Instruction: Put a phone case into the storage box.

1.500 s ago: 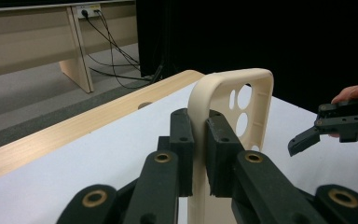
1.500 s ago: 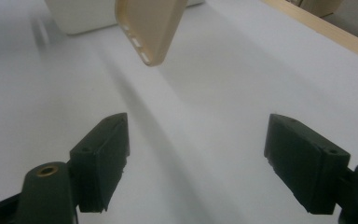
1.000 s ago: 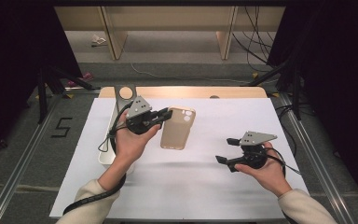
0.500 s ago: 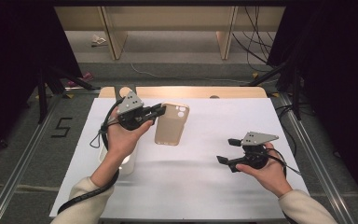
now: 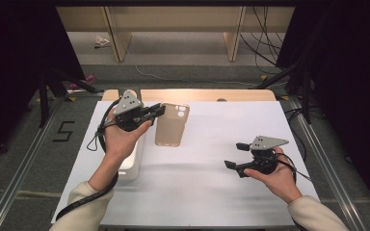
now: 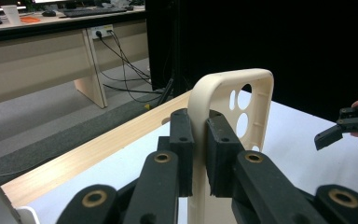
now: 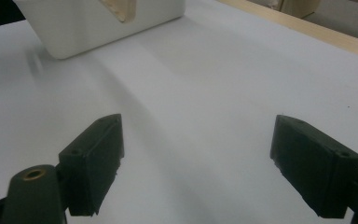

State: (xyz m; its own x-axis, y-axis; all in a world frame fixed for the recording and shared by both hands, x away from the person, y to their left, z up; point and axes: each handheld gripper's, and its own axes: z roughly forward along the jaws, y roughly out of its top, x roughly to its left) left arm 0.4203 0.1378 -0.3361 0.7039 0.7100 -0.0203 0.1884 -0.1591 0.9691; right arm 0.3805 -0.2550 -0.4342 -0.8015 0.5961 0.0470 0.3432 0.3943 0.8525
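Fingers (image 6: 182,154) of the left gripper (image 5: 150,112) pinch the edge of a beige phone case (image 5: 172,124), held above the worktop (image 5: 212,192) at upper centre-left; the right gripper (image 5: 237,159), lower right, gapes wide, holding nothing.

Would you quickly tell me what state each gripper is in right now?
Left gripper: shut on the edge of the phone case, holding it above the table.
Right gripper: open, nothing between its jaws.

Left tool (image 5: 158,111) clamped (right tool (image 5: 235,155) agape)
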